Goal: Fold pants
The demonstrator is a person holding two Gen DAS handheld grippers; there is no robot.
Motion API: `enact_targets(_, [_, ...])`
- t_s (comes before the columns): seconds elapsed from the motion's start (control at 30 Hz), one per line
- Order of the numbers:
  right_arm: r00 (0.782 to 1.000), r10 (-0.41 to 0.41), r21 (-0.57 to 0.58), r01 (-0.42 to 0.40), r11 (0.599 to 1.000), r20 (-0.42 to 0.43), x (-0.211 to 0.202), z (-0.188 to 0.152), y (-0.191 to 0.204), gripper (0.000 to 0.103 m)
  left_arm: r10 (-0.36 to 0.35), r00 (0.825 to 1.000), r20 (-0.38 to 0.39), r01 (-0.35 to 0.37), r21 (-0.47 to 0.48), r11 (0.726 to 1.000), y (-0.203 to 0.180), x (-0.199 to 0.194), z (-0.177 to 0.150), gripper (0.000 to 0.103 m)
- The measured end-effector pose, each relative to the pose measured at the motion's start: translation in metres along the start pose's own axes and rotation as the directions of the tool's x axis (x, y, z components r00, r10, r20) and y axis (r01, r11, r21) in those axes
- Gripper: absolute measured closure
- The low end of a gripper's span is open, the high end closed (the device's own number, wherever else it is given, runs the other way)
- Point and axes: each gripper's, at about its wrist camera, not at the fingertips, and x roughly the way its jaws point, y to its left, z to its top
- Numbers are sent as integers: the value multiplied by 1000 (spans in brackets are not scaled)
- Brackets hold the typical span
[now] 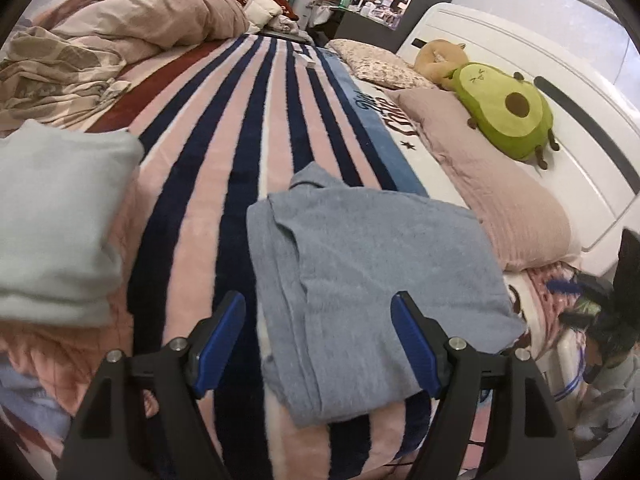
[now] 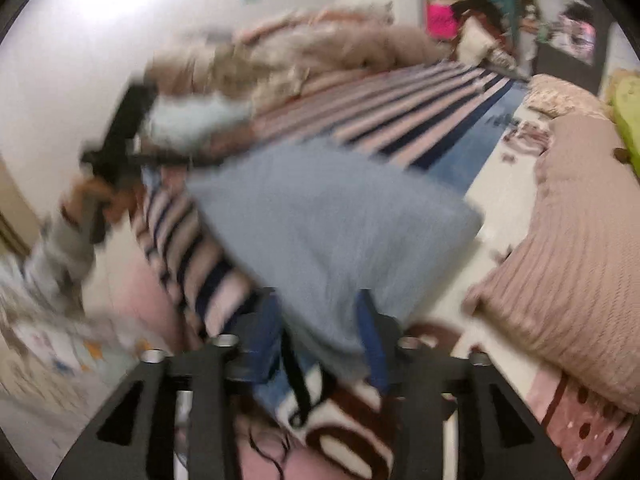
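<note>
Grey-blue pants [image 1: 368,280] lie folded into a rough rectangle on the striped blanket [image 1: 248,128]. My left gripper [image 1: 318,308] is open, its blue pads either side of the near edge of the pants, holding nothing. In the blurred right wrist view, the pants [image 2: 328,216] show as a grey-blue slab. My right gripper [image 2: 320,312] has its blue fingers around the near corner of the pants, and the blur hides whether they grip the cloth. The left gripper [image 2: 116,148] also shows at the left of the right wrist view, held in a hand.
A folded pale mint garment [image 1: 56,216] lies at the left. A mauve pillow [image 1: 492,184] and an avocado plush [image 1: 508,116] lie at the right by the white headboard [image 1: 520,52]. A crumpled duvet [image 1: 132,24] lies at the back left.
</note>
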Motion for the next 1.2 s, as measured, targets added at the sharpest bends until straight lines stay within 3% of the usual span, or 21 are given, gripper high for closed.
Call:
enact_targets(0.03, [1000, -14, 31, 13, 999, 18, -3, 5, -4, 40, -5, 1000, -6, 6, 2, 1000, 0, 3, 1, 31])
enact_targets(0.07, [999, -43, 82, 40, 996, 29, -3, 10, -11, 38, -13, 1000, -18, 13, 3, 1000, -1, 8, 2, 31])
enact_targets(0.17, [994, -104, 183, 105, 978, -15, 14, 15, -25, 38, -35, 998, -56, 35, 6, 999, -5, 26, 1, 31])
enact_targets(0.27, [990, -102, 189, 120, 975, -101, 43, 9, -28, 38, -49, 995, -91, 50, 4, 999, -5, 42, -3, 31])
enact_targets(0.4, [981, -51, 259, 99, 961, -186, 74, -4, -42, 37, -85, 989, -118, 81, -40, 996, 5, 55, -4, 31])
enact_targets(0.57, [978, 75, 402, 10, 915, -195, 99, -5, -66, 27, -134, 984, -118, 127, -61, 990, 8, 66, 1, 31])
enact_targets(0.6, [978, 83, 404, 2, 915, -191, 101, -5, -65, 27, -142, 983, -116, 136, -60, 989, 7, 67, 1, 35])
enact_targets(0.63, [978, 101, 407, -17, 913, -184, 103, -2, -63, 28, -157, 981, -115, 151, -61, 987, 5, 69, 2, 46])
enact_targets(0.7, [976, 151, 425, -70, 902, -159, 109, 1, -59, 38, -160, 980, -118, 154, -55, 987, 1, 72, 4, 56])
enact_targets(0.83, [980, 87, 359, -17, 933, -179, 115, 9, -42, 54, -134, 988, -74, 131, -36, 991, -2, 63, 8, 81])
enact_targets(1.03, [993, 48, 279, -15, 960, -112, 86, 32, -19, 67, -154, 987, 40, 152, 46, 987, -22, 17, 22, 85])
enact_targets(1.2, [1000, 27, 144, -26, 989, -8, 57, 77, 32, 70, -164, 972, 166, 148, 103, 984, -21, -40, 33, 86])
